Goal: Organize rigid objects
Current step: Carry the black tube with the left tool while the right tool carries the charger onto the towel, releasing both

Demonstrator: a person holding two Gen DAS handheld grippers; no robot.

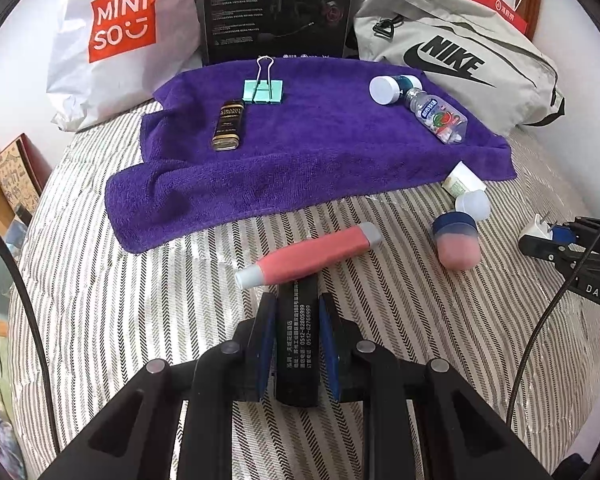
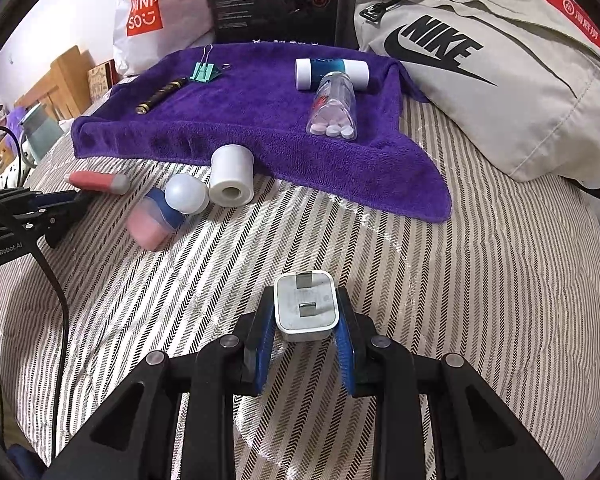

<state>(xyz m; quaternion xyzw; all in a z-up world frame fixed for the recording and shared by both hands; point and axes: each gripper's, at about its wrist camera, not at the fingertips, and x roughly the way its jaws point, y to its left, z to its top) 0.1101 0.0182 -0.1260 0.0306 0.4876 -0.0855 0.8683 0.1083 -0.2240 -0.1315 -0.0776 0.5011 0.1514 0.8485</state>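
Striped bedcover (image 2: pixel 480 280) carries a purple towel (image 1: pixel 320 152) at the far side. On the towel: pill bottle (image 2: pixel 334 106), teal binder clip (image 1: pixel 263 88), dark lighter (image 1: pixel 228 125). Pink tube (image 1: pixel 308 257) lies on the cover just off the towel's near edge. Left gripper (image 1: pixel 297 312) pinches a black printed box (image 1: pixel 298 344), its far end against the tube. Right gripper (image 2: pixel 305 308) clamps a white plug adapter (image 2: pixel 306 307), prongs facing up.
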